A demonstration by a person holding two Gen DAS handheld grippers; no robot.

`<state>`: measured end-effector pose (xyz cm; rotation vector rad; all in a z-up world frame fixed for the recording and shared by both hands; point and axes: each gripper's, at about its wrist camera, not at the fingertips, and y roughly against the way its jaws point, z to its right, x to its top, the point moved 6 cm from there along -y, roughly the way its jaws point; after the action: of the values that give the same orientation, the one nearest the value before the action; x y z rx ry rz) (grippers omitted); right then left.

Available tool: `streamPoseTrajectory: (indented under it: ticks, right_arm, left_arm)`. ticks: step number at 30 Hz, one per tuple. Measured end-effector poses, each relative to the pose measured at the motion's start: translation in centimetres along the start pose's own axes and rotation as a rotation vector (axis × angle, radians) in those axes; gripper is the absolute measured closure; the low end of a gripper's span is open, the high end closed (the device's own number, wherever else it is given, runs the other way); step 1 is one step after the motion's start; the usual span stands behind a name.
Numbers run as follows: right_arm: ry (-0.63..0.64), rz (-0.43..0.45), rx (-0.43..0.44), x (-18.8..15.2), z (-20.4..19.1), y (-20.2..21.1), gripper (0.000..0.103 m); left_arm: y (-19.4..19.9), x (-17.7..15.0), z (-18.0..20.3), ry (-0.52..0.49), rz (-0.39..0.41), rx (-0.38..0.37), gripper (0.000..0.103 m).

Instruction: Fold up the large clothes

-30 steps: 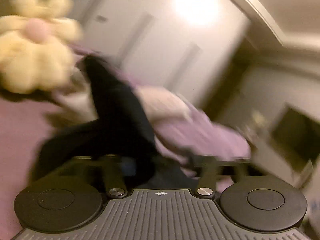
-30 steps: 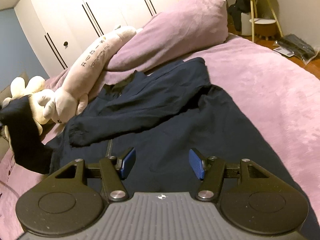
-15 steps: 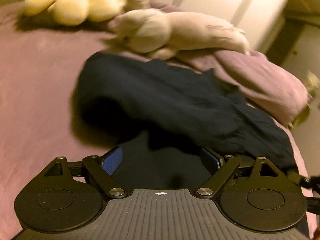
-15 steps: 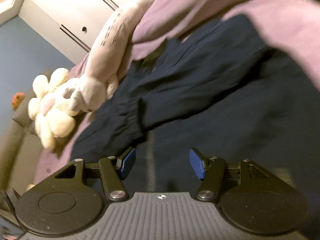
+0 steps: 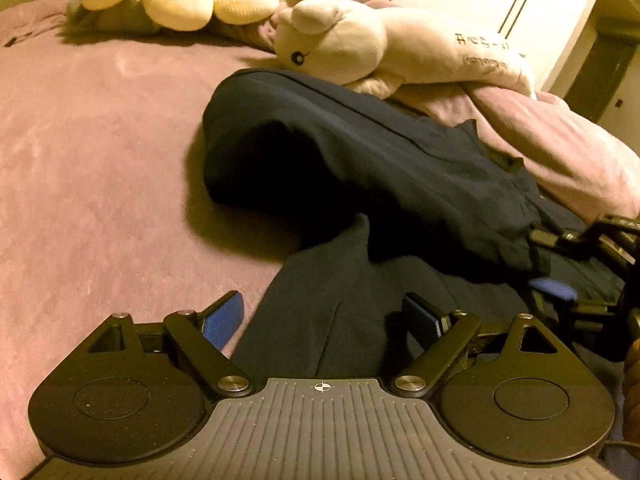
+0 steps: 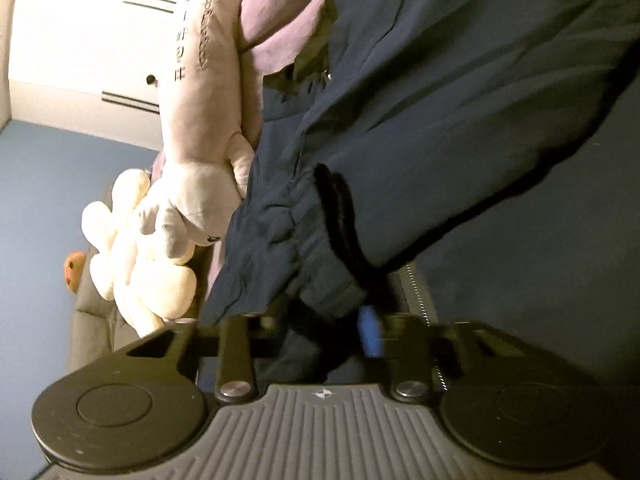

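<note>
Left wrist view: left claw (image 5: 326, 318) wide open, low over dark jacket (image 5: 384, 160) spread on pink bed (image 5: 100, 152); plush toy (image 5: 384, 46) behind.
Right wrist view: right claw (image 6: 332, 328) closing on jacket's cuff (image 6: 320, 264).

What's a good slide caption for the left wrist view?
Open left gripper hovers over dark jacket on pink bed.
</note>
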<state>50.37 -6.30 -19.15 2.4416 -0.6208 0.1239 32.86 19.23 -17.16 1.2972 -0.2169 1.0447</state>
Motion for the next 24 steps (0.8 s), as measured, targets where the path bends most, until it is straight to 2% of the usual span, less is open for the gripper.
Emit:
streamPoseTrajectory:
  ticks: [2,4,7,10,13,15,19,20,21,24]
  right_arm:
    - [0.158,0.082,-0.07,0.1,-2.2,1.3,0.087]
    - [0.353,0.216,-0.113,0.4,-5.5,4.3,0.089]
    - [0.554,0.409,-0.161,1.5,-8.8,9.1,0.089]
    - [0.619,0.532,-0.289,4.4,-8.0,12.5,0.089]
    - [0.531,0.57,-0.396,7.6,-4.1,14.3,0.089]
    - [0.432,0.562,-0.42,9.2,-0.8,14.9,0.089]
    - [0.223,0.492,-0.362,10.1,5.1,15.0,0.083]
    - [0.182,0.482,-0.344,9.8,6.2,14.9,0.076]
    - [0.146,0.469,-0.329,9.7,7.0,14.9,0.071]
    - [0.079,0.438,-0.264,9.3,7.8,13.9,0.064]
  left_arm:
    - [0.0,0.3,0.0,0.008,-0.002,0.002,0.012]
    - [-0.3,0.9,-0.1,0.007,-0.005,0.014,0.013]
    - [-0.8,2.4,-0.1,0.009,0.006,0.065,0.013]
    - [-1.6,4.0,0.6,-0.004,0.011,0.106,0.013]
    - [-3.1,4.7,1.2,-0.042,-0.002,0.167,0.013]
    - [-4.0,4.8,1.5,-0.048,-0.013,0.163,0.012]
    - [-4.6,4.5,1.7,-0.074,-0.029,0.156,0.011]
    - [-4.5,4.5,1.8,-0.081,-0.025,0.158,0.011]
    - [-4.5,4.4,1.8,-0.087,-0.023,0.157,0.012]
    - [-4.4,4.4,1.8,-0.084,-0.028,0.154,0.013]
